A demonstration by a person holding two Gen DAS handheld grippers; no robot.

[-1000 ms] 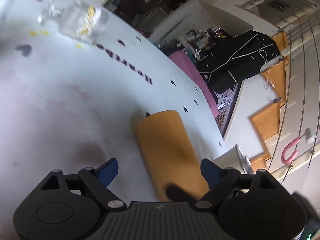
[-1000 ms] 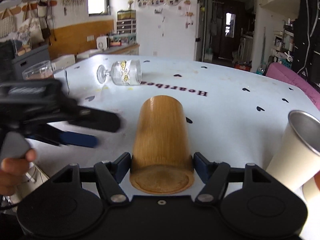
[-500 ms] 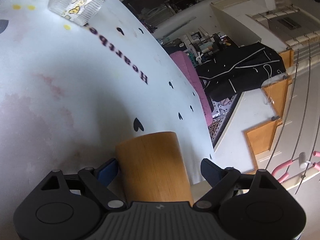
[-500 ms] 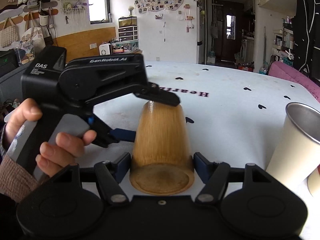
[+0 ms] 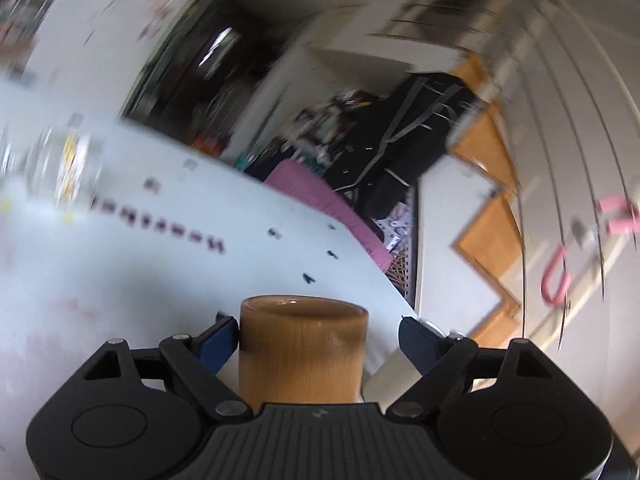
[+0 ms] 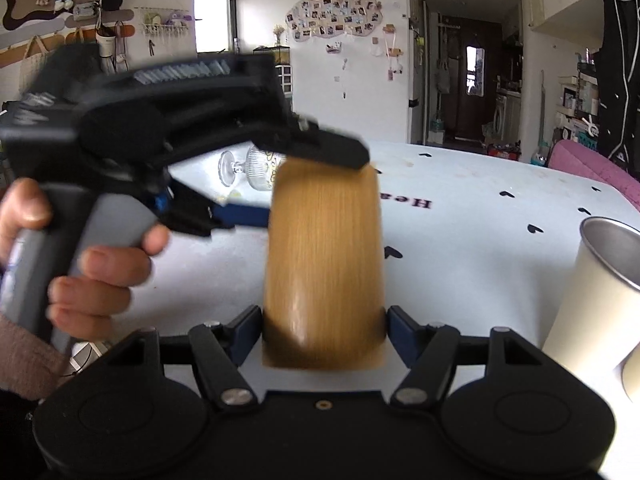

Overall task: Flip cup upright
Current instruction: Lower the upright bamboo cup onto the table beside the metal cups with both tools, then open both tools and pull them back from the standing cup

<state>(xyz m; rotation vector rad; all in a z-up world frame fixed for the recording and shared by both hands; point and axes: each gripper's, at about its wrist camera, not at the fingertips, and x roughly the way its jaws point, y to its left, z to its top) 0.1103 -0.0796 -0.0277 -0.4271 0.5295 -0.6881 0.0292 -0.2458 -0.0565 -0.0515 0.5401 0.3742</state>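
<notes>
The cup point(image 6: 324, 264) stands on the table point(image 6: 480, 248) between the fingers of the right gripper point(image 6: 324, 332), with the left gripper point(image 6: 256, 184) reaching in from its left, a glass point(image 6: 256, 166) lying on its side behind it, and a metal cup point(image 6: 592, 300) standing to its right.

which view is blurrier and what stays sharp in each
Left wrist view is blurrier: table, glass and room smear, while its gripper and wooden cup stay fairly sharp. Right wrist view: room is crisp; only the left gripper and the cup blur.
</notes>
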